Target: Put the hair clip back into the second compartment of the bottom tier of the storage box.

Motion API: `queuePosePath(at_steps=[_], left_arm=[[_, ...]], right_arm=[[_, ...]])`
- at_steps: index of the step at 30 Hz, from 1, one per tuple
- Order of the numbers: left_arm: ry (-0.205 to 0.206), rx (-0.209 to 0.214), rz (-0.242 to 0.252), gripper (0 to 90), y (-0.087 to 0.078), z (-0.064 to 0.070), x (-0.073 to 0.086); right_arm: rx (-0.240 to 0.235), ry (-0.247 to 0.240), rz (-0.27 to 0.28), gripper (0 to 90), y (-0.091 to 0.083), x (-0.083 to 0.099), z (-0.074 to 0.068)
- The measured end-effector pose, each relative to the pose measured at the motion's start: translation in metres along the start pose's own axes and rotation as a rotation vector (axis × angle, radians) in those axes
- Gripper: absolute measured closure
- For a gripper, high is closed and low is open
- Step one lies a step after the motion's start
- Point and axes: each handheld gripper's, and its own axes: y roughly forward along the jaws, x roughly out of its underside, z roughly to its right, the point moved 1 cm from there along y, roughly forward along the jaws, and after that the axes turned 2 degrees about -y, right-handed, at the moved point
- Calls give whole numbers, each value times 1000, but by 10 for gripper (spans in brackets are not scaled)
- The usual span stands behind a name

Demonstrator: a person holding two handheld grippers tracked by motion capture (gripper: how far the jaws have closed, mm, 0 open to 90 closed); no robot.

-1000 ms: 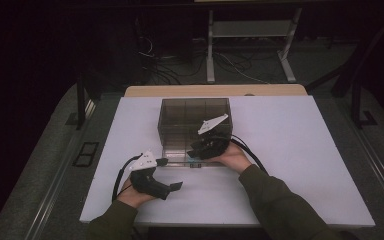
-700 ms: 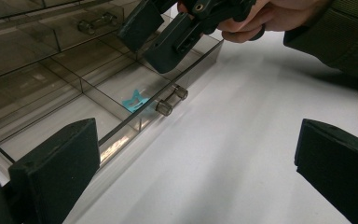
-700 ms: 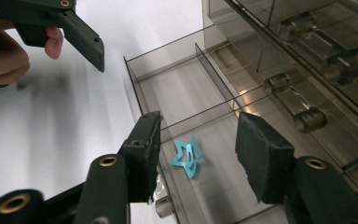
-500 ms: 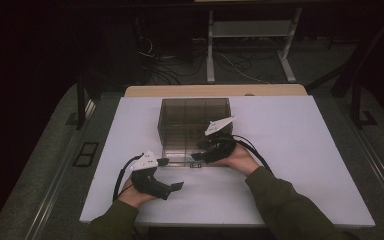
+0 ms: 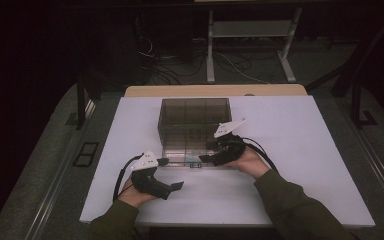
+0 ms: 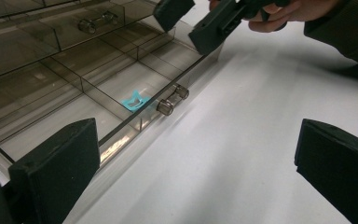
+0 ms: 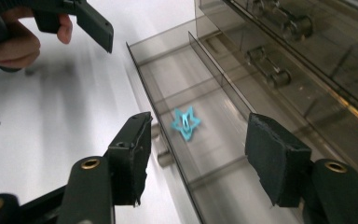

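A smoky clear drawer cabinet (image 5: 195, 112) stands mid-table, its bottom drawer (image 5: 176, 156) pulled out toward me. On that drawer's floor lies a small blue star (image 5: 195, 163) (image 6: 135, 101) (image 7: 185, 123), close behind the drawer's front wall and its knob handle (image 6: 172, 99). My right gripper (image 5: 209, 151) (image 7: 200, 158) hangs open just over the drawer's right front part, jaws astride the front wall, the star a little ahead of them. My left gripper (image 5: 171, 173) (image 6: 196, 177) stands open and holds nothing, over the white table in front of the drawer's left end.
The white tabletop (image 5: 305, 150) spreads wide on both sides of the cabinet. Upper drawers with knob handles (image 7: 275, 77) are pushed in. A wooden strip (image 5: 215, 90) borders the far table edge; dark floor, cables and a stand lie beyond.
My right hand has shifted slightly to the right and back toward me at the drawer's front. The left gripper has stayed where it was.
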Motion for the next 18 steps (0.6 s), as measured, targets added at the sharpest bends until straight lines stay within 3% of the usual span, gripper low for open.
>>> queuePosePath(at_steps=[18], left_arm=[[1, -3, 1, 0, -1, 0, 1]], right_arm=[[34, 9, 26, 358, -27, 21, -8]])
